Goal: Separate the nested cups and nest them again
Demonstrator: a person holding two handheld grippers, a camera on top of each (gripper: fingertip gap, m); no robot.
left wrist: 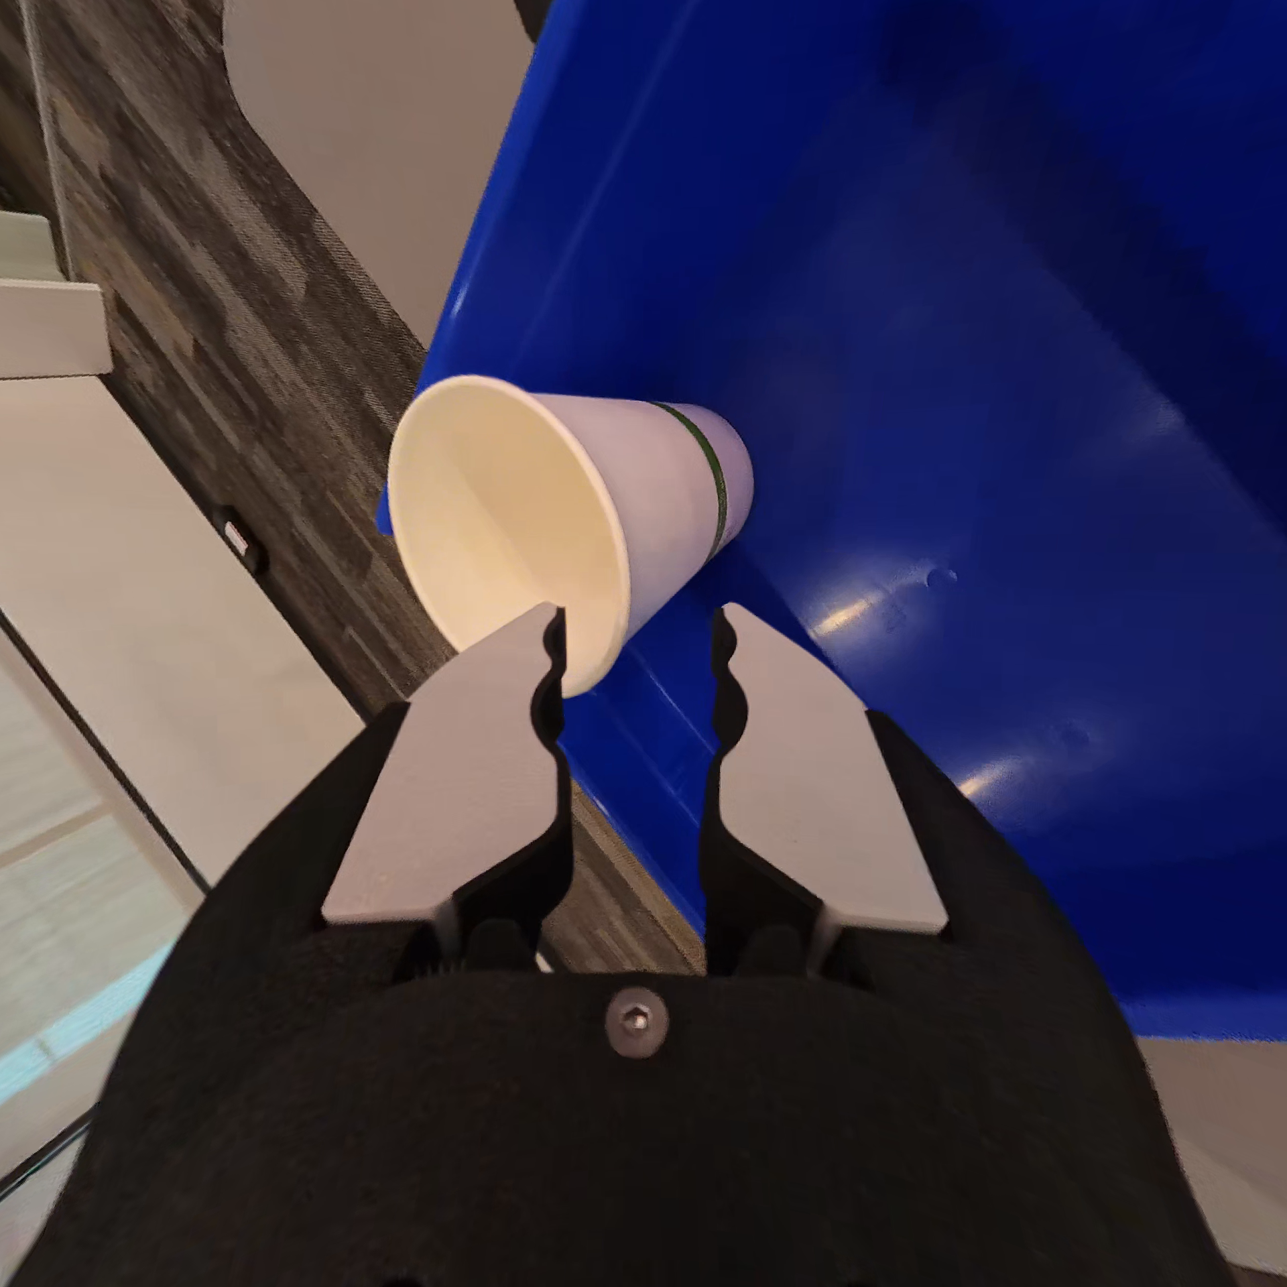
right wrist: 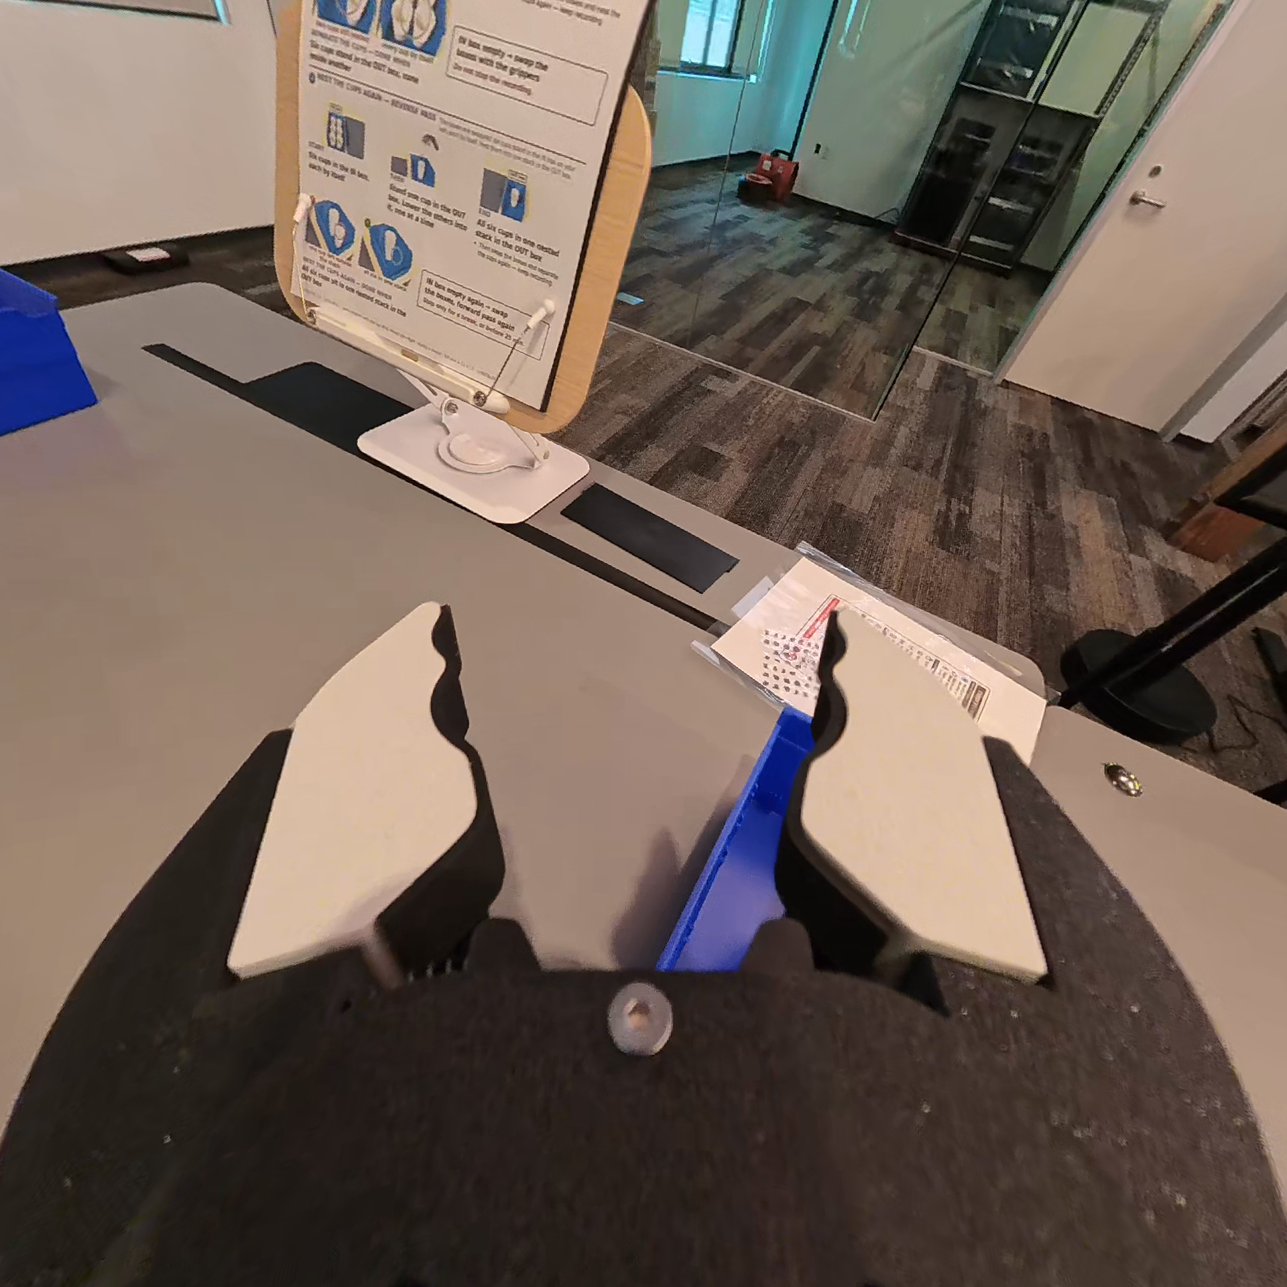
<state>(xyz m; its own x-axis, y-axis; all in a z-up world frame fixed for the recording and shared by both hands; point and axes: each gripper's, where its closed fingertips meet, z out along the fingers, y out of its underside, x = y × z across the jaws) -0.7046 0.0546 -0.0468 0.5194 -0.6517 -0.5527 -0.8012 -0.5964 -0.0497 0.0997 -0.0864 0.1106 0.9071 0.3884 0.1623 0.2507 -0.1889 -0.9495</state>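
One paper cup [left wrist: 557, 515] stands in the blue bin [left wrist: 975, 418]; left tool [left wrist: 637, 627], narrowly parted, straddles its rim. A careless squeeze could crumple it. Right tool [right wrist: 637, 627] hangs wide, empty.

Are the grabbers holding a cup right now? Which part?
No. The left gripper is open beside the paper cup in the blue bin, with one fingertip at its rim, not pinching. The right gripper is open and empty.
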